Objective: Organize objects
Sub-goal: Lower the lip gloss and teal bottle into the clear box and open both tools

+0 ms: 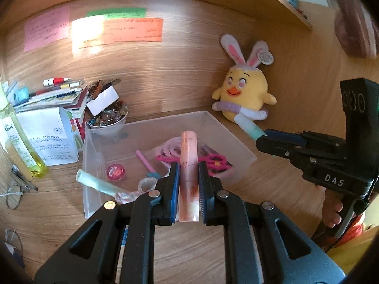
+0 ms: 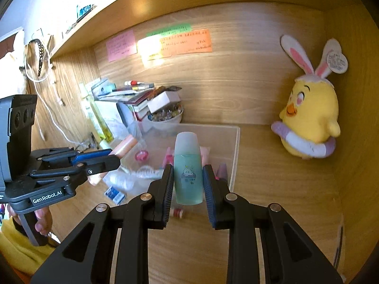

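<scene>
Pink tube point(image 1: 188, 172) is clamped upright in the left gripper point(image 1: 188, 177), above the clear bin point(image 1: 236, 139). Right gripper point(image 2: 188, 182) grips a teal bottle point(image 2: 188, 175). Only the left view shows the pink scissors point(image 1: 214, 162); only the right shows a white cable point(image 2: 51, 116).
</scene>
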A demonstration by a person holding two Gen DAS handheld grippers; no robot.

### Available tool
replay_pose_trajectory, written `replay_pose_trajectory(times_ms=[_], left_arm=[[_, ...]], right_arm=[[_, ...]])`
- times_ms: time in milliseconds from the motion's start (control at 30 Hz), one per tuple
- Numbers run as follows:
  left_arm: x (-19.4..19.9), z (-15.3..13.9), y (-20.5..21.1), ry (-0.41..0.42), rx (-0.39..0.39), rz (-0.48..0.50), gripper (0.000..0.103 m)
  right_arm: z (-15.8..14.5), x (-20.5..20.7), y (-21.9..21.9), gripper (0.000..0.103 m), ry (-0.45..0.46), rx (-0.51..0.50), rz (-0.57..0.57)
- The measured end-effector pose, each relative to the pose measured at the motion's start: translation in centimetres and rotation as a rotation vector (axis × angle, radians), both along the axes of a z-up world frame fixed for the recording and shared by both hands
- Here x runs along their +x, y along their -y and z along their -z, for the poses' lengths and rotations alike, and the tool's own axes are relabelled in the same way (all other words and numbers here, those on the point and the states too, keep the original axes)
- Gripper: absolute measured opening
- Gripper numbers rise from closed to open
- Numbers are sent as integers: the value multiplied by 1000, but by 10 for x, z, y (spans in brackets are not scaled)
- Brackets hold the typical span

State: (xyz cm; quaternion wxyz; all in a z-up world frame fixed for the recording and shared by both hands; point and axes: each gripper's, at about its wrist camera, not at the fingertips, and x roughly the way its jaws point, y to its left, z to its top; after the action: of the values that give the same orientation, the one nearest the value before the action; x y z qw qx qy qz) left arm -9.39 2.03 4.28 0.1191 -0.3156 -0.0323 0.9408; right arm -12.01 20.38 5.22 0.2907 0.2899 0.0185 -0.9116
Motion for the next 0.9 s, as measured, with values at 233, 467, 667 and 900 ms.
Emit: replay_pose_trajectory(times_ms=[233, 467, 667, 900], left_arm=[[-24, 16, 13, 71, 27, -34, 14], [-43, 33, 18, 161, 92, -7, 14], [-46, 35, 16, 164, 81, -10, 14], [-34, 22, 15, 125, 82, 3, 16]], right_arm=[[19, -30, 26, 23, 63, 43, -35], [43, -54, 37, 23, 143, 49, -29], [52, -57, 42, 23, 163, 82, -40], [46, -48, 45, 26, 132, 109, -49]])
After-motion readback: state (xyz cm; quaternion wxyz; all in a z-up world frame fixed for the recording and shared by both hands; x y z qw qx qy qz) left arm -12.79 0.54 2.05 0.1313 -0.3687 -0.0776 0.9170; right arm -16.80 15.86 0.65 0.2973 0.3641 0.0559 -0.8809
